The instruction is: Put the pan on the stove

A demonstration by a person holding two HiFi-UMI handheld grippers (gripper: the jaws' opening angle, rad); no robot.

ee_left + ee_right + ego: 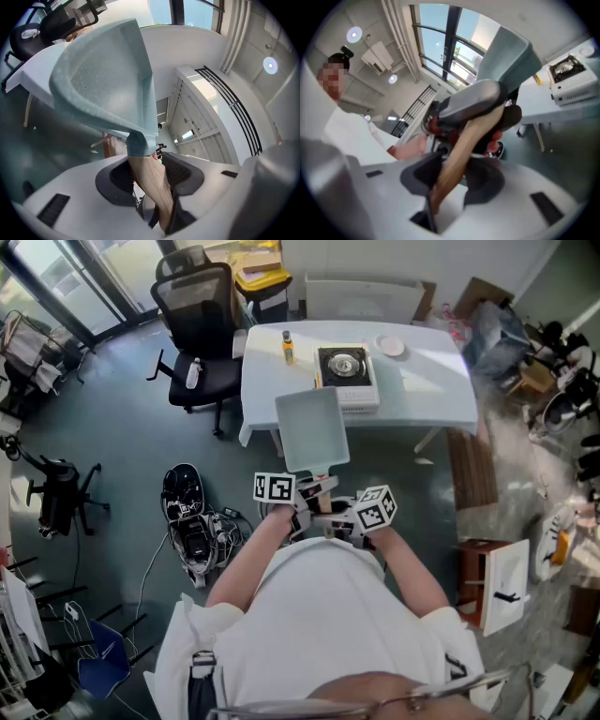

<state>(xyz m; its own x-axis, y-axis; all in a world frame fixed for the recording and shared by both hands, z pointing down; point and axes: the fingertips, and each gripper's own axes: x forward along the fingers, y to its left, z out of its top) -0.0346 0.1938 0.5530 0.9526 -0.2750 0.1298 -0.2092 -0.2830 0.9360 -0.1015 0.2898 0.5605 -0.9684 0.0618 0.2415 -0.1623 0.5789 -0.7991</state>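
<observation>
Pan (312,427) is up in the air, well short of the stove (344,367) on the white counter (422,395). Left hand-held gripper (309,493) is clamped on the wooden handle (147,180) just behind the pan body; right hand-held gripper (339,514) is clamped further back on the same handle. Risk, IMO: pan body hangs far out front, so the smooth wood could twist in the pads & the pan droop or roll. Also the bottle (288,346) stands near the stove, so the wide pan could clip it coming down.
</observation>
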